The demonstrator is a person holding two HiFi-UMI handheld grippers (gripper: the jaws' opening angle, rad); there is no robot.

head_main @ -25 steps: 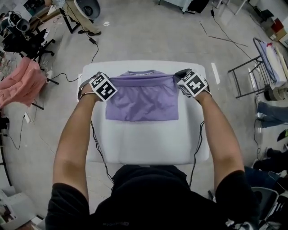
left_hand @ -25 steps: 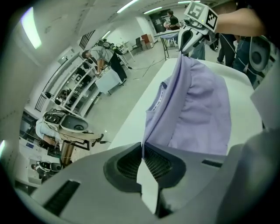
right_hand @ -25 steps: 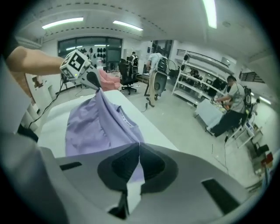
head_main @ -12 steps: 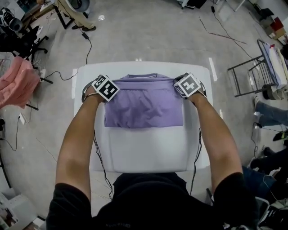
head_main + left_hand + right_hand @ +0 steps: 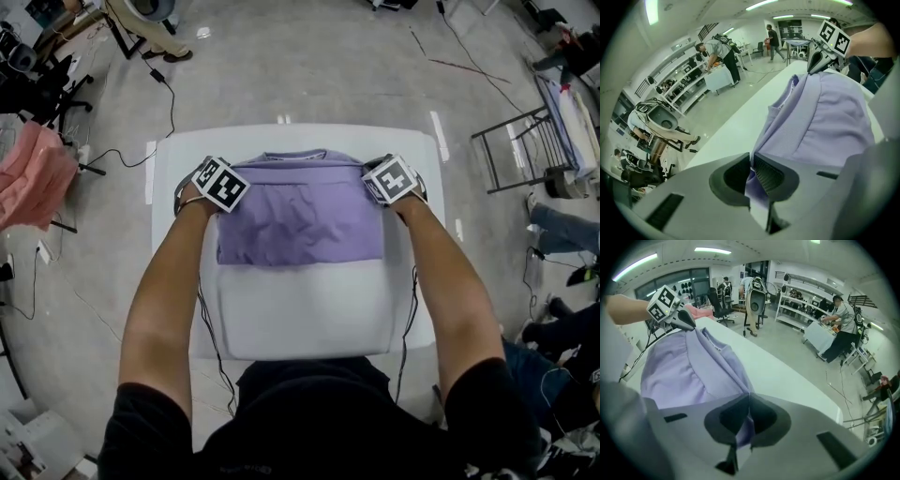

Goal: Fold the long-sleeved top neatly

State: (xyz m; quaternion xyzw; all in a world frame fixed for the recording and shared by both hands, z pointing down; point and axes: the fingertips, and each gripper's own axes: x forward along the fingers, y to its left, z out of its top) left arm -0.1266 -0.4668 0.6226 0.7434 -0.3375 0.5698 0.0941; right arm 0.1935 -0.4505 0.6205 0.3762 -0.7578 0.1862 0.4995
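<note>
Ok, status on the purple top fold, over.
Left tool shut on purple top. Right tool shut on it too. Top folded on white table, nothing blocking.

Top [image 5: 300,223] lies on tabletop [image 5: 300,319], frame centre; left gripper [image 5: 212,178] at its upper-left corner, right gripper [image 5: 394,174] at its upper-right.

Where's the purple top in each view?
Head view: purple top, upper centre of the white table.
Left gripper view: centre-right, from the jaws up to the right gripper.
Right gripper view: centre-left, from the jaws up to the left gripper.
Shared landmark: the white table beneath it.
</note>
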